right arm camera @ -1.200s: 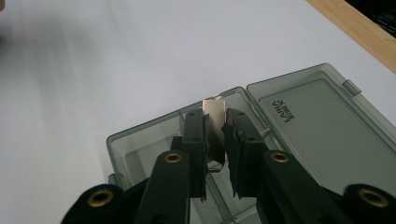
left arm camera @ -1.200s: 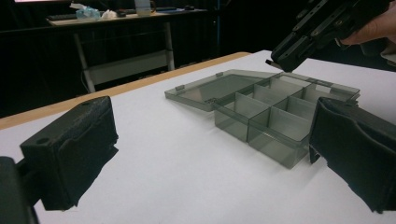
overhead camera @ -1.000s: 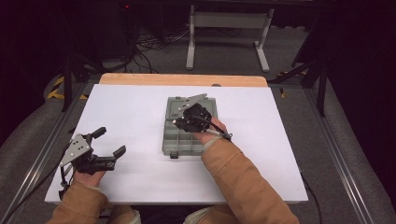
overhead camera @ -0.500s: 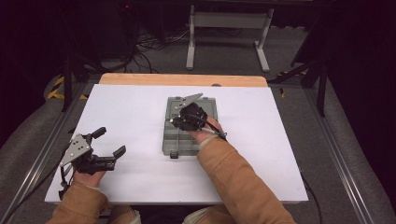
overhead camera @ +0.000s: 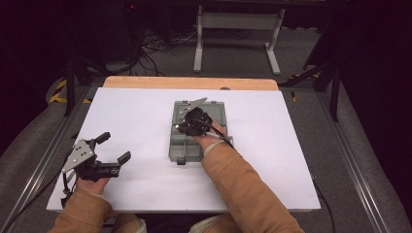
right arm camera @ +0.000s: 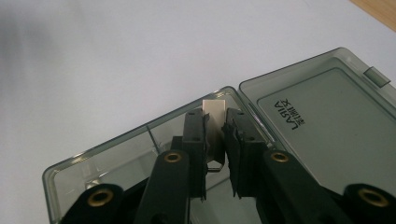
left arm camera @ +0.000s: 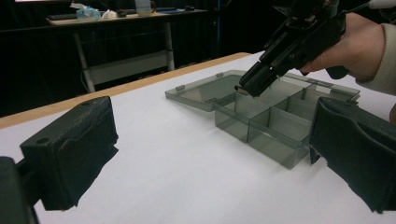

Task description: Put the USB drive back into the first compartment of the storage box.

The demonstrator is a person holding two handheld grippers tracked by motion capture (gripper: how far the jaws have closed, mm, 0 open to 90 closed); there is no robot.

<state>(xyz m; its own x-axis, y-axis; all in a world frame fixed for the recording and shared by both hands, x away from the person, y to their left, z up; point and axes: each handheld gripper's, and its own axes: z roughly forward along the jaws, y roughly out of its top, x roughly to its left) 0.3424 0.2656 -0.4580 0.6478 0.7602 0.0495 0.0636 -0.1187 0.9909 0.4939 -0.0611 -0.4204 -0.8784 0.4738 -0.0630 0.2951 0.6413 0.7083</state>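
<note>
A smoke-grey see-through compartment box [overhead camera: 216, 138] lies in the middle of the white table top, its lid [right arm camera: 327, 126] folded flat on the far side. My right gripper [overhead camera: 182, 128] points down into the box's far left compartment, next to the lid hinge. Its jaws are shut on a small silvery metal piece [right arm camera: 215, 109], which pokes out past the fingertips [right arm camera: 194, 126]. From the left gripper view, that gripper's tip [left arm camera: 246, 86] hangs just over the compartment wall. My left gripper [overhead camera: 116, 146] rests open at the near left of the table, with nothing between its jaws.
The white top [overhead camera: 126, 111] has a wooden strip [overhead camera: 189, 82] along its far edge. Metal rails run along both sides of the table. A light metal stand [overhead camera: 233, 29] and cables sit on the floor beyond.
The right gripper has sunk a little and shifted left over the box, with the metal piece still in it. The left gripper has stayed where it was.
</note>
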